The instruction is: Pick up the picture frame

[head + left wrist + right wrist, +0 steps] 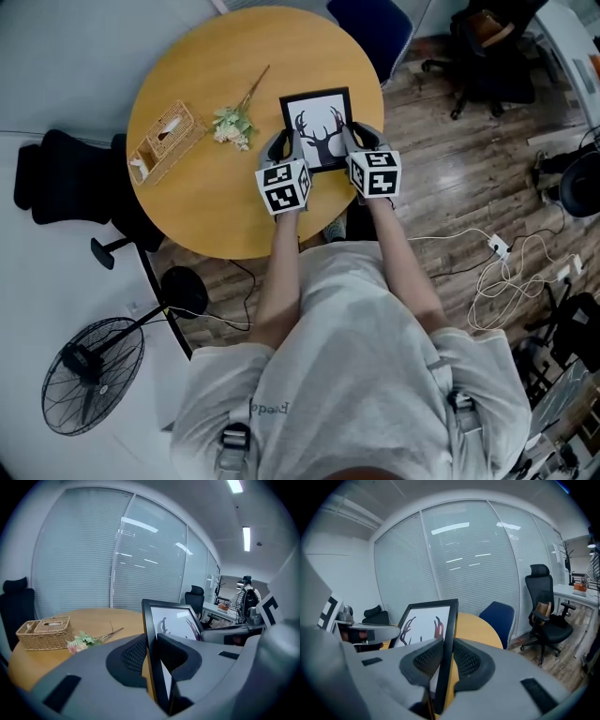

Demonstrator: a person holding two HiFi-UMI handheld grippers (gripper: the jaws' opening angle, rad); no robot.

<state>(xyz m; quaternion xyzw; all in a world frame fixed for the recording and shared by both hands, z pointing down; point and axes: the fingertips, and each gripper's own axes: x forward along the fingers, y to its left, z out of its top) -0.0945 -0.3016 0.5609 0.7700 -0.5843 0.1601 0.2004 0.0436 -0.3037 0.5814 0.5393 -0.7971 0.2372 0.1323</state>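
While left tongs (283, 144) and right tongs (356, 139) clamp it, black picture frame (317, 97), antlered deer print (317, 129).

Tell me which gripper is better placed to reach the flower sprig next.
Left, probably. The flower sprig lies left of the picture frame, near the left gripper; the right gripper holds the opposite edge.

two hand-held grippers (280, 145) (360, 141), one picture frame (316, 114), one basket (167, 139), one flower sprig (232, 124).

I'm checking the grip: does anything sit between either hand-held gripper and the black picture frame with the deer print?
Nothing visible. The left hand-held gripper and the right hand-held gripper each clamp straight onto an edge of the black picture frame.
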